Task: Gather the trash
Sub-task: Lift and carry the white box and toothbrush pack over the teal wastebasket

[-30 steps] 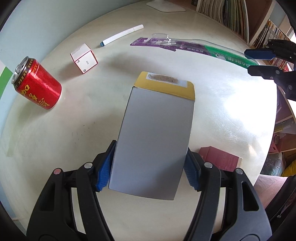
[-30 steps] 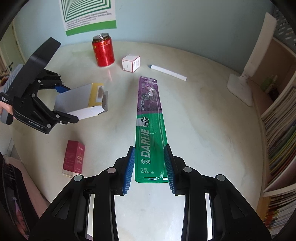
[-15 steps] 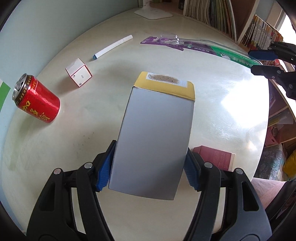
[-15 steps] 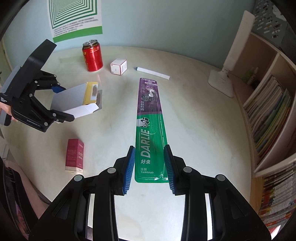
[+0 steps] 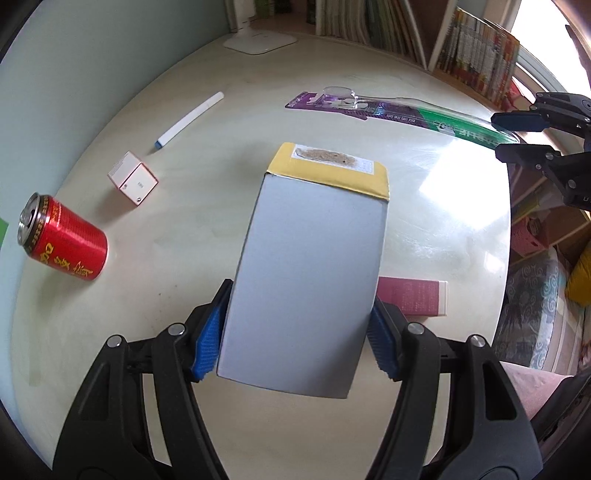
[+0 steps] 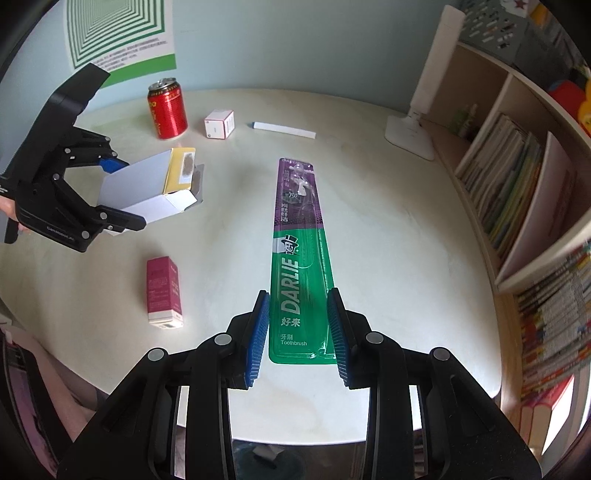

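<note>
My left gripper [image 5: 297,339] is shut on a grey cardboard box with a yellow end [image 5: 310,266] and holds it above the round table; the box also shows in the right wrist view [image 6: 147,188]. My right gripper [image 6: 299,332] is shut on the near end of a long green and purple Darlie toothbrush pack [image 6: 299,251], held above the table; the pack also shows in the left wrist view [image 5: 388,110]. On the table lie a red can [image 5: 62,243], a small white and red box [image 5: 133,181], a white paper strip [image 5: 192,118] and a maroon box [image 6: 162,291].
A white lamp base [image 6: 410,136] stands at the table's far right edge. Bookshelves [image 6: 517,192] full of books line the right side. A green poster [image 6: 118,33] hangs on the wall behind the can. The table's near edge [image 6: 295,439] lies under my right gripper.
Both grippers have risen with their loads: the table and its items look smaller and farther. The box and the toothbrush pack stay gripped as before.
</note>
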